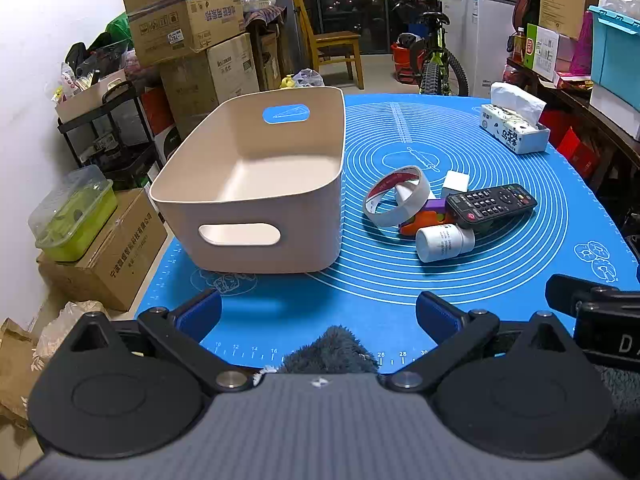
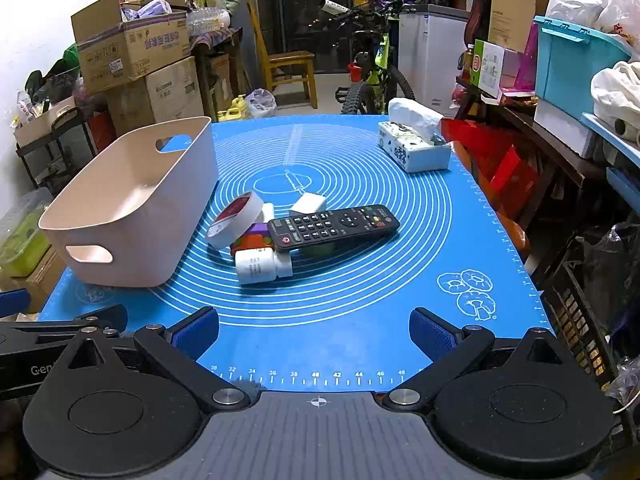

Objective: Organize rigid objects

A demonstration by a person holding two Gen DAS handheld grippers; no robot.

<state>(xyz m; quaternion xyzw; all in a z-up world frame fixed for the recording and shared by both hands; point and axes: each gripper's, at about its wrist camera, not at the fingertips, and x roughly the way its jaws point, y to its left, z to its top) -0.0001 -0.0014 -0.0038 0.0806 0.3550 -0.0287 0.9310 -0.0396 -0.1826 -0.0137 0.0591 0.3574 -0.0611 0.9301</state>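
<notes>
Your jaws stand spread wide on both tools, gripping nothing: the left gripper (image 1: pixel 319 312) and the right gripper (image 2: pixel 314 330) each hover low over the near edge of the blue mat (image 2: pixel 400 280), blue pads apart with bare mat between them.

From your left gripper, the beige bin (image 1: pixel 256 184) sits at about 11 o'clock, just ahead, its near handle slot facing you and its inside bare. The pile of objects lies at about 1 o'clock, farther out, beside the bin's right wall but not touching it.

From your right gripper, that pile is close to 12 o'clock, a touch left, well ahead of the fingertips. The black remote (image 2: pixel 332 226) lies across the top, its near end resting over the white pill bottle (image 2: pixel 260 266), which lies on its side nearest you. The tape roll (image 2: pixel 234 220) leans tilted at the pile's left, against an orange and purple toy (image 2: pixel 252 240). A small white block (image 2: pixel 307 203) sits behind the remote. The bin is at your 10 o'clock.

A tissue box (image 2: pixel 416 148) rests at 1 o'clock near the mat's far right edge, well apart from the pile.
</notes>
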